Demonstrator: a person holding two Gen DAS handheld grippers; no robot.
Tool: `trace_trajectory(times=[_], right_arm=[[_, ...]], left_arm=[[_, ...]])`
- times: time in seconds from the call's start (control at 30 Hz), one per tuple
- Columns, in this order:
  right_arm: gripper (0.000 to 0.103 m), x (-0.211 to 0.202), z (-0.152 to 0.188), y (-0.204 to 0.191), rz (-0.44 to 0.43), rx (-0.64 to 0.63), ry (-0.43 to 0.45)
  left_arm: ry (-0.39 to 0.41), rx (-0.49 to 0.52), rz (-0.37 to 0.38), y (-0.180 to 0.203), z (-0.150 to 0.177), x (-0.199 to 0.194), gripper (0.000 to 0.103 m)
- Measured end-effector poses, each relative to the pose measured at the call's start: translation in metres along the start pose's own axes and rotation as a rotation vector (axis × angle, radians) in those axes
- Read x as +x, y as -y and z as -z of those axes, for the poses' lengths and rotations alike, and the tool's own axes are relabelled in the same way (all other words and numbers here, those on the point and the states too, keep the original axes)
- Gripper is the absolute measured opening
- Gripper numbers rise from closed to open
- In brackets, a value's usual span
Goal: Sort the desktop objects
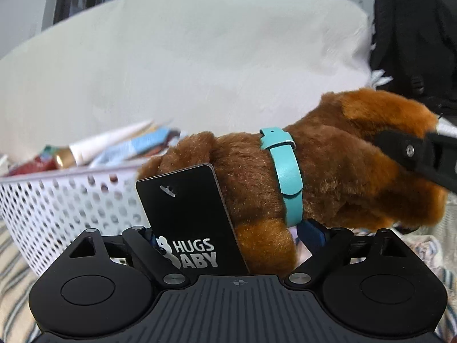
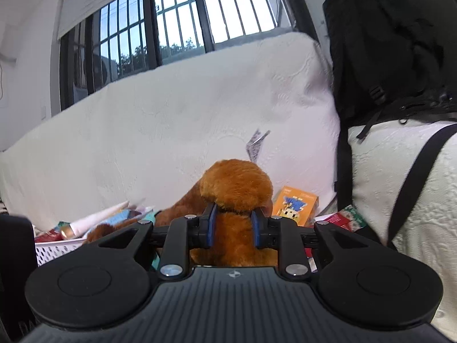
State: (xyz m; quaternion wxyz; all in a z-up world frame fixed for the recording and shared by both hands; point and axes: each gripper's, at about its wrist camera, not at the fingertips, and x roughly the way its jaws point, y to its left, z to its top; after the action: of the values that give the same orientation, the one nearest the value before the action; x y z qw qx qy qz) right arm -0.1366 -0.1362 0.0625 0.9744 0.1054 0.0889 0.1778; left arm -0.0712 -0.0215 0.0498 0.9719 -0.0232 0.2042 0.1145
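A brown plush dog (image 1: 328,165) with a teal collar (image 1: 285,171) and a black "HUGS BABY" tag (image 1: 188,217) lies sideways across the left wrist view. My left gripper (image 1: 234,237) has its blue-padded fingers on either side of the dog's body and closes on it. My right gripper (image 2: 232,225) is shut on the plush dog (image 2: 234,188) just below its head; its black finger shows in the left wrist view (image 1: 411,154) against the dog's head. The dog is held in the air beside the white basket (image 1: 57,200).
The white perforated basket (image 2: 54,248) holds tubes and packets (image 1: 114,145). An orange box (image 2: 297,203) and a red packet (image 2: 345,217) lie at the right. A white mattress (image 2: 171,131) stands behind. A black backpack (image 2: 385,57) rests on a white cushion (image 2: 414,200).
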Motion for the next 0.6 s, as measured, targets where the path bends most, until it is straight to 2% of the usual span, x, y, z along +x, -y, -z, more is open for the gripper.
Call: trace_trajectory(times=[0.1,0.17,0.27,0.33,0.37,0.4,0.43,0.5,0.6], right_arm=[[0.022,-0.007,-0.006,-0.007,-0.007,0.000,-0.002],[0.009,-0.008,-0.013,-0.017,-0.035,-0.019,-0.002],[0.009,-0.006,-0.029,-0.049,-0.052,-0.043,0.035],[0.009,0.003,-0.043,-0.067,-0.079,-0.036,0.046],[0.009,0.005,-0.052,-0.073,-0.091,-0.028,0.058],[0.005,0.006,-0.060,-0.077,-0.121,-0.016,0.062],[0.003,0.008,-0.067,-0.079,-0.171,0.018,0.060],[0.003,0.012,-0.080,-0.087,-0.190,0.028,0.061],[0.003,0.027,-0.089,-0.088,-0.207,0.050,0.006]], left_arm=[[0.048,0.044,-0.037,0.000,-0.013,-0.005,0.084],[0.052,0.030,-0.019,-0.011,-0.022,-0.028,0.084],[0.079,0.023,0.002,-0.026,-0.041,-0.036,0.083],[0.149,0.056,-0.024,-0.026,-0.063,-0.037,0.083],[0.210,0.059,-0.041,-0.030,-0.073,-0.050,0.084],[0.276,0.078,-0.046,-0.034,-0.083,-0.063,0.085],[0.304,0.135,-0.071,-0.035,-0.094,-0.072,0.086],[0.324,0.214,-0.131,-0.029,-0.114,-0.074,0.086],[0.297,0.224,-0.155,-0.040,-0.132,-0.059,0.088]])
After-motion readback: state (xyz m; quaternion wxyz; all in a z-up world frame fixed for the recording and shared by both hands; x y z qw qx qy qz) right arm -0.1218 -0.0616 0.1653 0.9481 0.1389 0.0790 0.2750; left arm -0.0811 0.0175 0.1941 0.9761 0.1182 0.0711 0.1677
